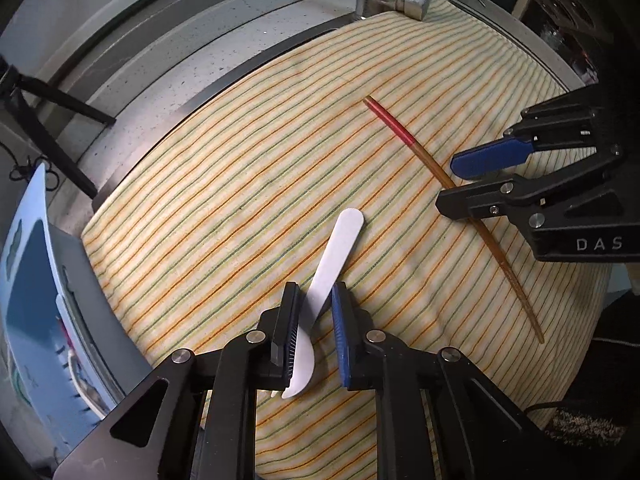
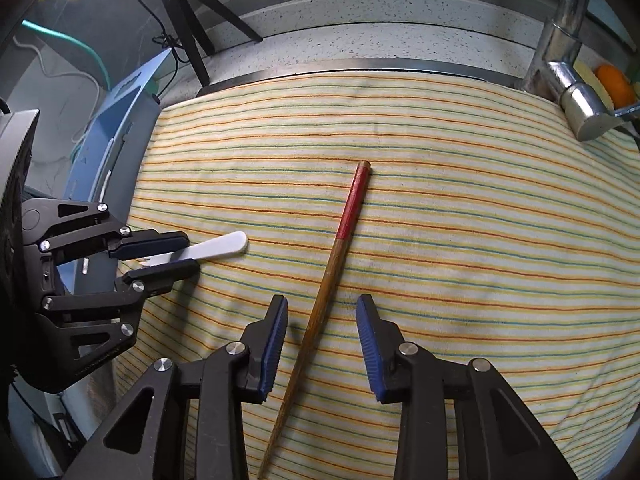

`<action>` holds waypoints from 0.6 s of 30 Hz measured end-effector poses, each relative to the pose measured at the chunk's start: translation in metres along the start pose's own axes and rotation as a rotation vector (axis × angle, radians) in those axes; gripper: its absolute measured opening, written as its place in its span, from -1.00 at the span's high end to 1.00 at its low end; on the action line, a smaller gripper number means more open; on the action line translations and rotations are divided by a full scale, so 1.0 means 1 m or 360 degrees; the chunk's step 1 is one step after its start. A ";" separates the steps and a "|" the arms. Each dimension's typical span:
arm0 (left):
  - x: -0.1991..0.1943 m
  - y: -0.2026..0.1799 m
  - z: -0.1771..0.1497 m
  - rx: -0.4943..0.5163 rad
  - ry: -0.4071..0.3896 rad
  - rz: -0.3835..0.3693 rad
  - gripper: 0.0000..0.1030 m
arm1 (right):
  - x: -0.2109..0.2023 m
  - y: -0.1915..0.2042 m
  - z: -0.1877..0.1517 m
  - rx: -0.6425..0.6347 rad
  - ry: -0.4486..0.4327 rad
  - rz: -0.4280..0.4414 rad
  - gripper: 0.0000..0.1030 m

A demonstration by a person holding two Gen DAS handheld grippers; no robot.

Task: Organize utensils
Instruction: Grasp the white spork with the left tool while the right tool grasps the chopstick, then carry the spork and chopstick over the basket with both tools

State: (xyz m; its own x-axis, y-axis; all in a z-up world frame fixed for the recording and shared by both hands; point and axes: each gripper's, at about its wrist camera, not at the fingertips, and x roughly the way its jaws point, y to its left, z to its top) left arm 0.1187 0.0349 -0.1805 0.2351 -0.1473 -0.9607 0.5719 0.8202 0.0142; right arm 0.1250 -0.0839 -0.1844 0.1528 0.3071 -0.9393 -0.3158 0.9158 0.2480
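Item one: white plastic fork [image 1: 326, 280], lying on the striped cloth [image 1: 224, 184] that covers the tabletop, between the jaws of the left gripper [image 1: 316, 308], which have closed to the handle without any visible lift; long axis runs ahead and slightly rightward from those jaws, rounded handle end far, tines back beneath the jaw roots. Item two: wooden chopstick [image 2: 320, 304] with red-painted butt, lying flat between the jaws of the right gripper [image 2: 322, 316], which stand apart with clear gaps on both sides; long axis straight ahead, red end far, thin tip back under the jaws. Progress, as judged: early; both utensils lie loose and unsorted, neither raised, and no destination holder can be identified.
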 end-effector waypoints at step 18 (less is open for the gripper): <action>-0.004 -0.005 -0.017 -0.0210 -0.0114 0.0029 0.82 | -0.002 -0.011 0.001 0.0042 -0.0012 0.0045 0.88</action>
State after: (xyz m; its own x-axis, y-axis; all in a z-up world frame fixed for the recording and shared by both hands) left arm 0.1014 0.0413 -0.1812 0.3025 -0.1667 -0.9385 0.4597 0.8880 -0.0096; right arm 0.1291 -0.0940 -0.1848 0.1515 0.3350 -0.9300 -0.2954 0.9132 0.2808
